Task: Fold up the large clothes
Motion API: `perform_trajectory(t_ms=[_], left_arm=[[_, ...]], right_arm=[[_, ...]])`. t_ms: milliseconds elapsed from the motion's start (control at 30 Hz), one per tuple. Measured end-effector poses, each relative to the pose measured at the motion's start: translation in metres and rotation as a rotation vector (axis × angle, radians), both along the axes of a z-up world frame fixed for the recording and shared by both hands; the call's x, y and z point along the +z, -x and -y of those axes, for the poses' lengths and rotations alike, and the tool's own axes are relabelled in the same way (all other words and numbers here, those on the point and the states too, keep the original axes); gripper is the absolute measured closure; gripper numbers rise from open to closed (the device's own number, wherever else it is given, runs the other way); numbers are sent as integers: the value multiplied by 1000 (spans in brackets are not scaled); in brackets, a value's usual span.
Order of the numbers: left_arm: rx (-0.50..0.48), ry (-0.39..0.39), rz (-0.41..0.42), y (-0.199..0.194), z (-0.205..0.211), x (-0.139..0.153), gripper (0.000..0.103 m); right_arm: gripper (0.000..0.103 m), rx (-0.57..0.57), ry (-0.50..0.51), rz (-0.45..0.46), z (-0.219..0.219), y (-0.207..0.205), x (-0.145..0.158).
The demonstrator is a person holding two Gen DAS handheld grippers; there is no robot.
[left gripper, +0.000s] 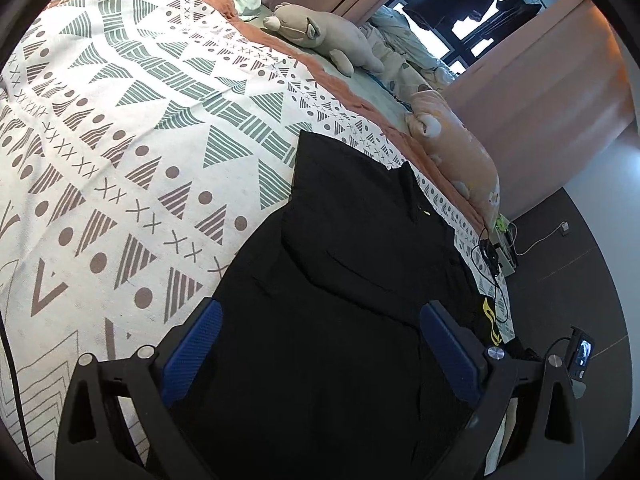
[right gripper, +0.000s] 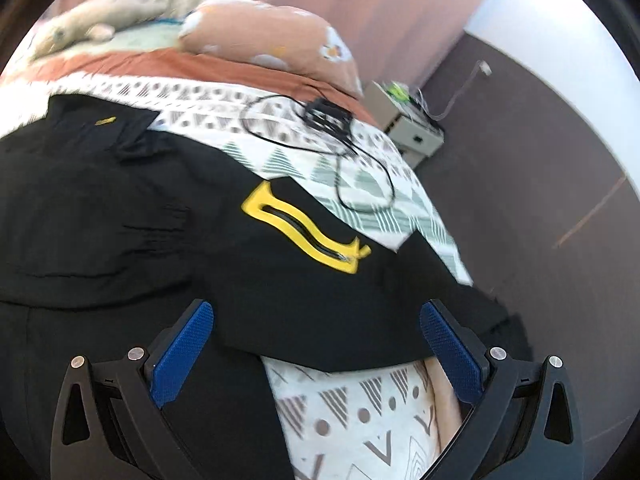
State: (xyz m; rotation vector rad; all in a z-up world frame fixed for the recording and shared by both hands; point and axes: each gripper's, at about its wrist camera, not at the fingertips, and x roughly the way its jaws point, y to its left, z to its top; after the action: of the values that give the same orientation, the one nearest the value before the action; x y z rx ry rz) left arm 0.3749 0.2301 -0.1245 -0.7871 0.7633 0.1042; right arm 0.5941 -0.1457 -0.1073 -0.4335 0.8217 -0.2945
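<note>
Both tools, left [left gripper: 318, 356] and right [right gripper: 316, 354], gaped wide, holding nothing, above the black garment [left gripper: 344, 264] spread on the bed [left gripper: 120, 140]; soft and limp, probably best pinched at its hem edge [right gripper: 340, 362].

A black garment [left gripper: 340, 280] with a yellow zip-pocket trim [right gripper: 304, 232] lies spread, rumpled, on the bed.

Black garment [right gripper: 160, 220] with yellow emblem [right gripper: 304, 236] on white bedspread [left gripper: 120, 140] patterned green and brown.
</note>
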Motion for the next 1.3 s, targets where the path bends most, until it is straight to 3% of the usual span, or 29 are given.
perform_trajectory(t_ms=[200,367,500,633,700,733,833,900,967,1300], left_arm=[[-1,-47,7,-9,17,3,1],[7,-83,6,-18,27,1,1],[5,-128,15,-26,36,-2,1],[14,-141,21,-36,38,-7,1],[20,-120,24,-41,36,-10,1],[22,-113,20,-44,35,-12,1],[25,-120,18,-46,33,-13,1],[34,-127,15,-44,31,-12,1],[43,-117,18,-40,27,-12,1],[43,-63,57,-31,20,-5,1]], right_arm=[[0,-43,-223,31,74,8,7],[1,-83,-344,65,130,15,24],[26,-138,-500,88,175,32,25],[32,-187,-611,101,215,30,17],[46,-198,-647,106,228,31,16],[48,-204,-678,108,237,29,12],[59,-244,-690,117,250,25,4],[84,-259,-708,131,258,21,-1],[100,-260,-736,151,261,19,-3],[103,-70,-653,283,189,44,62]])
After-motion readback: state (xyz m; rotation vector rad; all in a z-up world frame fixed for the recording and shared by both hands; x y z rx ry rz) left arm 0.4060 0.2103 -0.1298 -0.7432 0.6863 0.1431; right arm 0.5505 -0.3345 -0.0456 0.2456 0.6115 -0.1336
